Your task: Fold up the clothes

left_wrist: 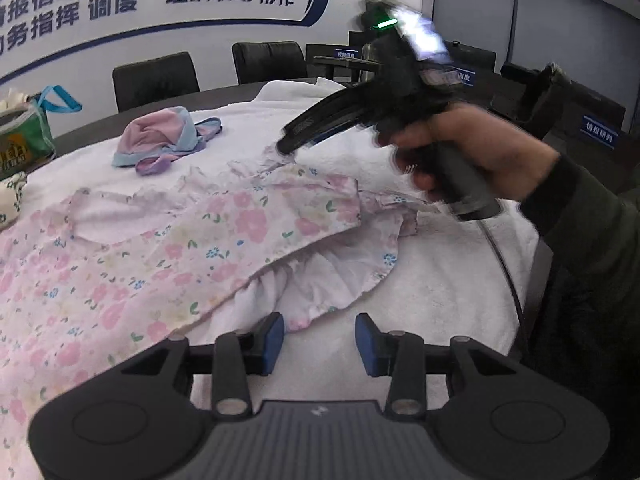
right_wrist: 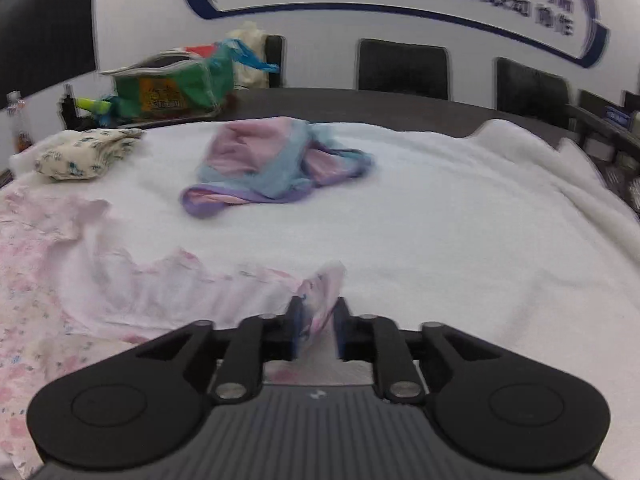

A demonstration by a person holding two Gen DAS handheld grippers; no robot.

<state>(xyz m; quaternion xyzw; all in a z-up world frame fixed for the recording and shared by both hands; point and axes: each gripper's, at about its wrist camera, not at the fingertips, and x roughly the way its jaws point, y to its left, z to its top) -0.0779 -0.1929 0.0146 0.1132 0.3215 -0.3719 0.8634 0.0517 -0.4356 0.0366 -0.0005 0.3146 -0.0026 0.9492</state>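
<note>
White towelling covers the meeting table, giving a soft bed for folding. On it the floral dress lies spread toward its near left edge. The right gripper pinches a corner of the dress, apparently to fold it over; the left gripper hangs open, empty. A pink-and-blue garment waits mid-surface.

Bare white towel lies open ahead and right of the floral dress. A pink and blue garment sits in the middle of it, a folded flowered cloth at the far left edge, a green bag on the dark table behind
</note>
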